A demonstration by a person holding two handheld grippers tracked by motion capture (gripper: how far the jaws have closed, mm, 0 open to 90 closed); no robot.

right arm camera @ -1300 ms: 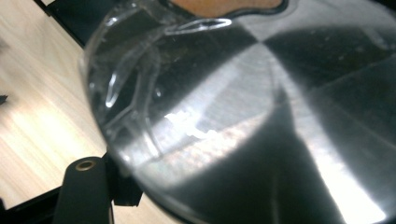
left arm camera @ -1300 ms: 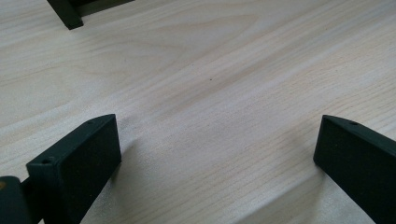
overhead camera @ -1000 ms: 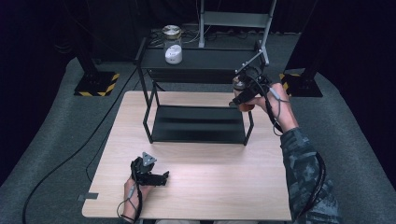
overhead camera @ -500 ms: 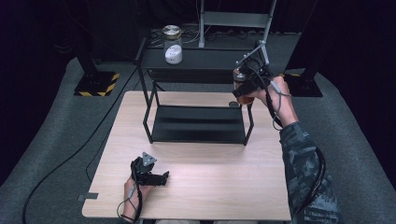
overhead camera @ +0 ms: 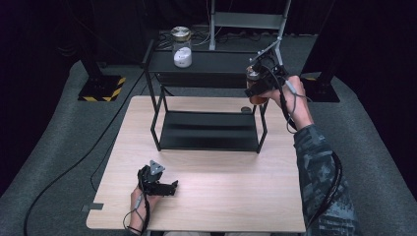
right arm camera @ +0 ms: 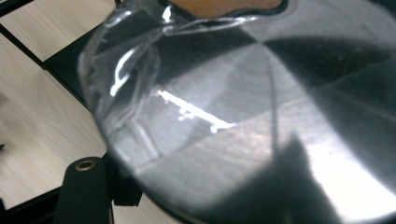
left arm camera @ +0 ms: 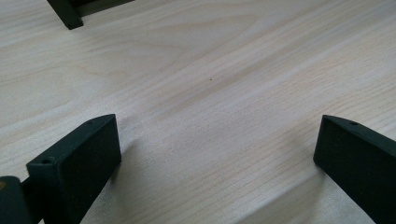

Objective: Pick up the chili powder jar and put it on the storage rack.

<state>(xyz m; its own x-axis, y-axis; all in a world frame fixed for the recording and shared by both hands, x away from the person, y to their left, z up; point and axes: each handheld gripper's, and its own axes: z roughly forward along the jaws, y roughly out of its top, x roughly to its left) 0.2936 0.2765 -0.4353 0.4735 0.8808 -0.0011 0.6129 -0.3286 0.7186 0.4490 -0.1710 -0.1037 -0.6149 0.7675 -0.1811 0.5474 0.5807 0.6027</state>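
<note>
Jar [overhead camera: 254,87] gripped in my right gripper [overhead camera: 259,83], raised at the right end of the rack's [overhead camera: 206,61] top shelf.

Its steel lid [right arm camera: 261,126] faces the gripper camera, its long axis running away from the fingers; the body is mostly hidden behind the lid. One right finger [right arm camera: 86,189] shows, pressed to the glass. My left gripper [left arm camera: 215,154] rests wide open on the table [left arm camera: 196,70], holding nothing.

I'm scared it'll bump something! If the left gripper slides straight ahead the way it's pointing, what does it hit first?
Probably the black rack's leg. The left gripper, open, faces bare table first; depth is unclear.
</note>
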